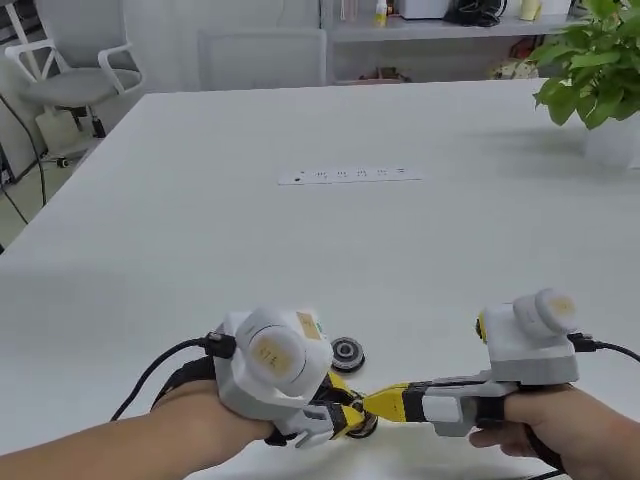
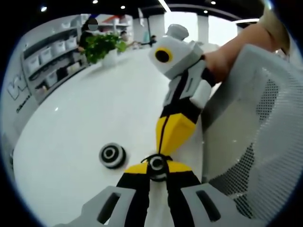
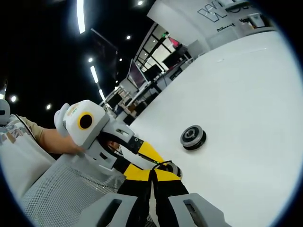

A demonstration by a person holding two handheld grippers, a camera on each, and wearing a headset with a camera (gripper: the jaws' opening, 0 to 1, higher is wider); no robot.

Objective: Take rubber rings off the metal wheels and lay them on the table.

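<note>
A small metal wheel [image 1: 347, 352], its black rubber ring [image 2: 102, 156] still on, lies flat on the table [image 1: 300, 250]. The second wheel [image 2: 157, 164] sits just beside it, pinched between the left gripper [image 2: 157, 169] and the right gripper [image 3: 154, 171].

White table [image 1: 200, 220], grey chair [image 1: 68, 88], shelves [image 1: 440, 30], potted plant [image 1: 590, 60] beyond

Gripped wheel [image 2: 156, 165] partly hidden

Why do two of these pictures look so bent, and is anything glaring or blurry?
Head view: straight lines, soft even light, the white table looks washed out. Left gripper view: a fisheye lens curves the table edge; far windows glare white. Right gripper view: same curving, ceiling lights flare as streaks; the loose wheel is sharp.
</note>
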